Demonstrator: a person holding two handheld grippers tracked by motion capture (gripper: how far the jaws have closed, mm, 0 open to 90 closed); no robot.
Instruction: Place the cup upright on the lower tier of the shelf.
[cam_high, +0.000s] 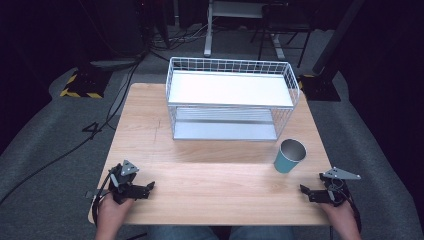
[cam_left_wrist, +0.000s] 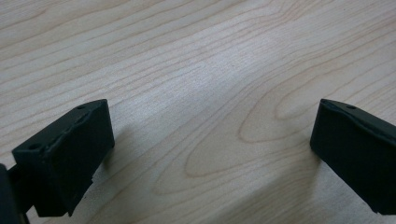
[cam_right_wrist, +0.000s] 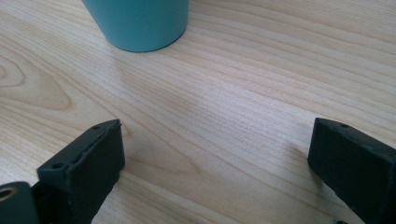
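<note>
Right tongs (cam_right_wrist: 215, 158) gape empty near teal cup (cam_right_wrist: 140, 23)

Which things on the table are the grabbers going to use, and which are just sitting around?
Likely part of the job:
- teal cup, upright, nearest the right gripper, whose jaws are open
- left gripper, jaws open over bare wood

Just sitting around, for now:
- white wire shelf rack at the back of the wooden table
- cables on the floor

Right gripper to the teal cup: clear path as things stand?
Probably yes. The right gripper is open, and bare table lies between it and the teal cup; the wire rack stands farther back.
</note>
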